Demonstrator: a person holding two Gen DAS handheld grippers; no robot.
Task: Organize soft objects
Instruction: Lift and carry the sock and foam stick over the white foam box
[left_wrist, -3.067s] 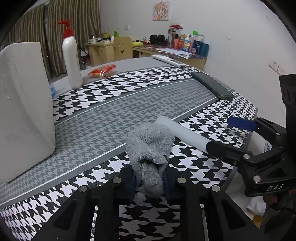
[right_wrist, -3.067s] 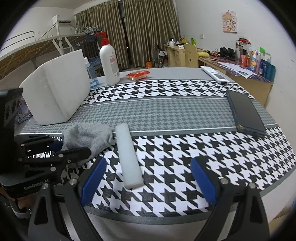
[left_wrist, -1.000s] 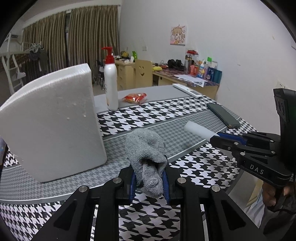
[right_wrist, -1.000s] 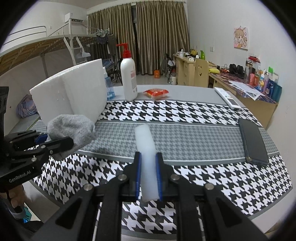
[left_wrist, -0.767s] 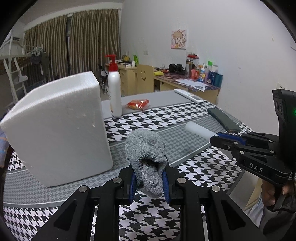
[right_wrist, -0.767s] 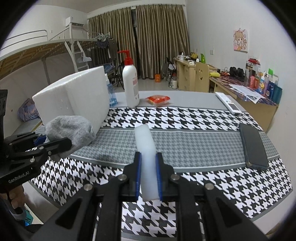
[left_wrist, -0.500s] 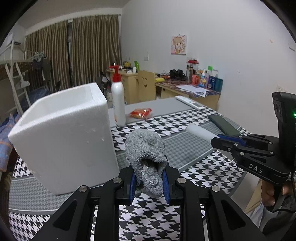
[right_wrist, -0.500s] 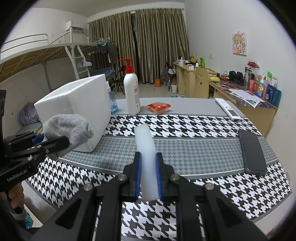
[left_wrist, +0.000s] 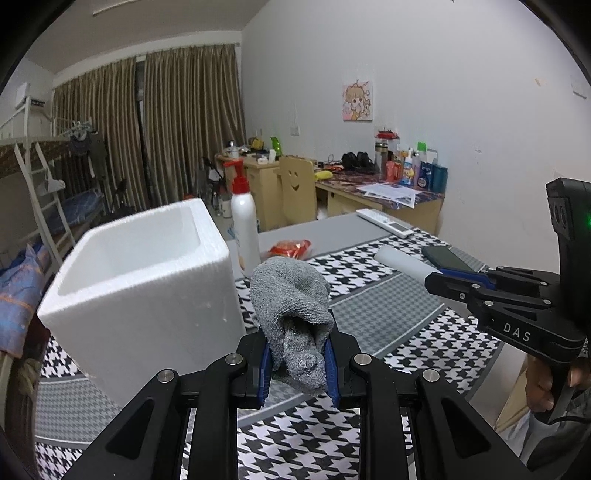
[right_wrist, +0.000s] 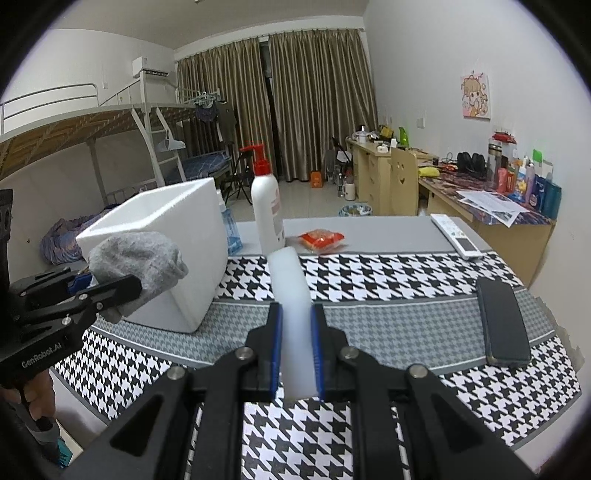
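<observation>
My left gripper (left_wrist: 297, 360) is shut on a grey knitted sock (left_wrist: 291, 306) and holds it in the air, right of an open white foam box (left_wrist: 144, 280). My right gripper (right_wrist: 296, 354) is shut on a white foam bar (right_wrist: 291, 295) that sticks out forward, held above the table. In the right wrist view the sock (right_wrist: 140, 262) and left gripper (right_wrist: 79, 291) hang in front of the box (right_wrist: 166, 236). In the left wrist view the foam bar (left_wrist: 400, 260) and right gripper (left_wrist: 448, 280) are at the right.
A houndstooth cloth covers the table (right_wrist: 388, 273). On it stand a white pump bottle (right_wrist: 266, 210), a red snack packet (right_wrist: 322, 237), a white remote (right_wrist: 456, 236) and a black phone (right_wrist: 502, 325). A desk and chair are beyond.
Both grippers have risen and pulled back with their objects; the box's open top has come into sight. Three seconds ago the right gripper was open around the foam bar on the table.
</observation>
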